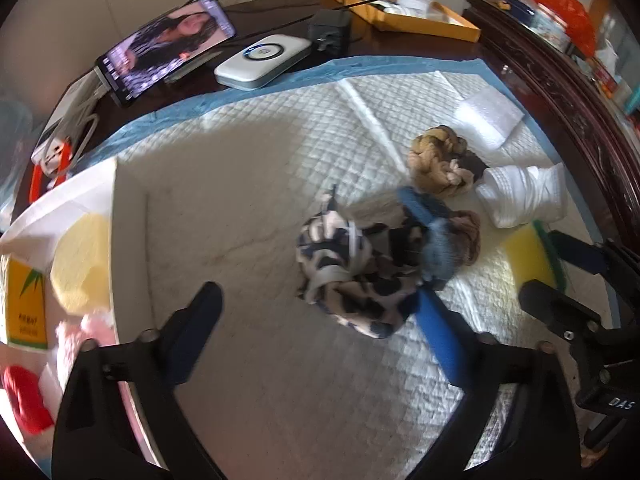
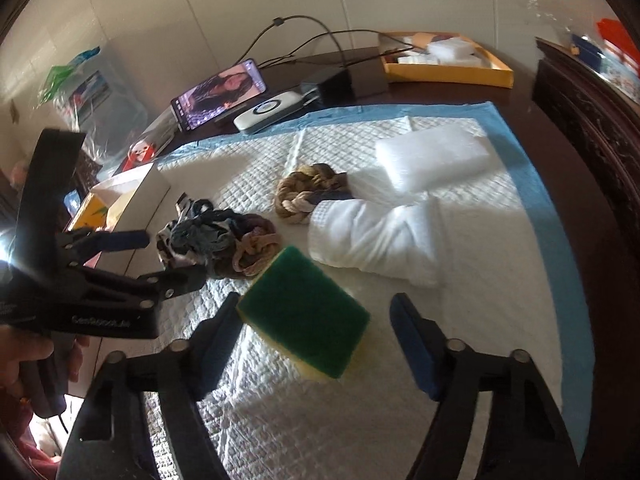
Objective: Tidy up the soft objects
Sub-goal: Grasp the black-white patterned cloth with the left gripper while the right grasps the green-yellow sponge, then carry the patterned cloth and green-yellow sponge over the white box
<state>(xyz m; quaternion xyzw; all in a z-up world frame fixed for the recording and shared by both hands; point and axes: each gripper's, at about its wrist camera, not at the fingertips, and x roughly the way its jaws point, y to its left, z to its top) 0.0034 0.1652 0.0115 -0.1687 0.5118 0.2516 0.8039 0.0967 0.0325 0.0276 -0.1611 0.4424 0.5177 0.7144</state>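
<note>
My left gripper [image 1: 320, 304] is open; a black-and-cream patterned scrunchie [image 1: 352, 276] lies on the pad between its fingers, near the right one. It also shows in the right wrist view [image 2: 192, 232], beside a brown scrunchie [image 2: 252, 248]. My right gripper [image 2: 316, 320] is open around a green-and-yellow sponge [image 2: 304, 328], which also shows in the left wrist view [image 1: 536, 256]. A tan braided scrunchie [image 2: 308, 192], a rolled white towel [image 2: 376, 236] and a white foam block [image 2: 432, 156] lie beyond. A white box [image 1: 120, 216] at the left holds a yellow sponge [image 1: 80, 264] and pink and red soft items.
All lie on a white quilted pad [image 1: 280, 140] with a blue border on a dark table. Behind it stand a phone [image 1: 168, 44], a white charger [image 1: 264, 60], a black adapter and an orange tray [image 2: 444, 60]. Dark carved furniture [image 2: 592, 120] stands at the right.
</note>
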